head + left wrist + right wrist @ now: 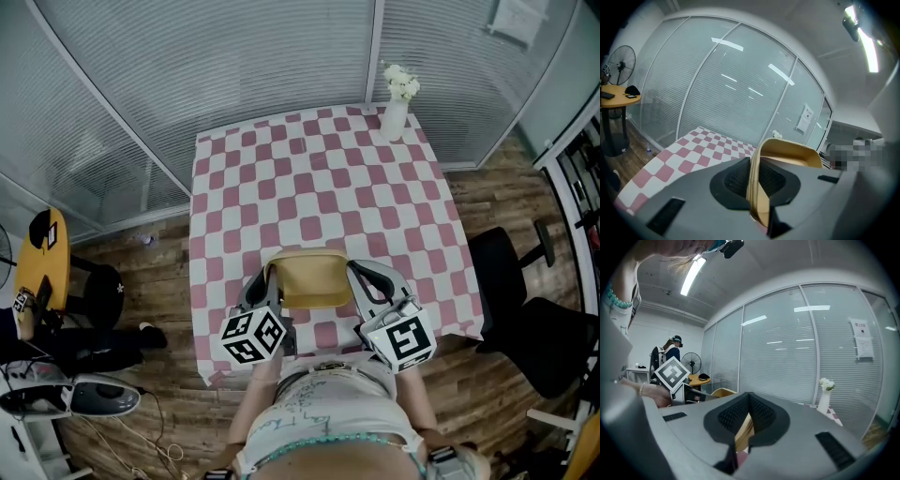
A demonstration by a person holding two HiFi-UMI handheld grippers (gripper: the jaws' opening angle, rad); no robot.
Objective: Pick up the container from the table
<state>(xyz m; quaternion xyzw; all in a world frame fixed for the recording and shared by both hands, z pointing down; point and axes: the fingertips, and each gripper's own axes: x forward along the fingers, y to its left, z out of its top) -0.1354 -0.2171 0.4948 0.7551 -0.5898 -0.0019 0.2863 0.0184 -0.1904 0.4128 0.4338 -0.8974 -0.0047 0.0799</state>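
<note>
The container (309, 278) is a shallow tan tray held between both grippers over the near edge of the pink-and-white checkered table (319, 178). My left gripper (267, 281) is shut on its left rim. In the left gripper view the thin rim (754, 187) runs between the jaws of the left gripper (757, 180), and the tray's body (790, 152) extends beyond them. My right gripper (359, 277) is shut on the right rim. In the right gripper view the tan edge (742, 430) is pinched between the dark pads of the right gripper (749, 416).
A white vase with white flowers (396, 103) stands at the table's far right corner, also visible in the right gripper view as the vase (825, 398). A black office chair (525, 309) is to the right, a round yellow side table (42, 267) to the left. Glass walls with blinds (281, 66) stand behind.
</note>
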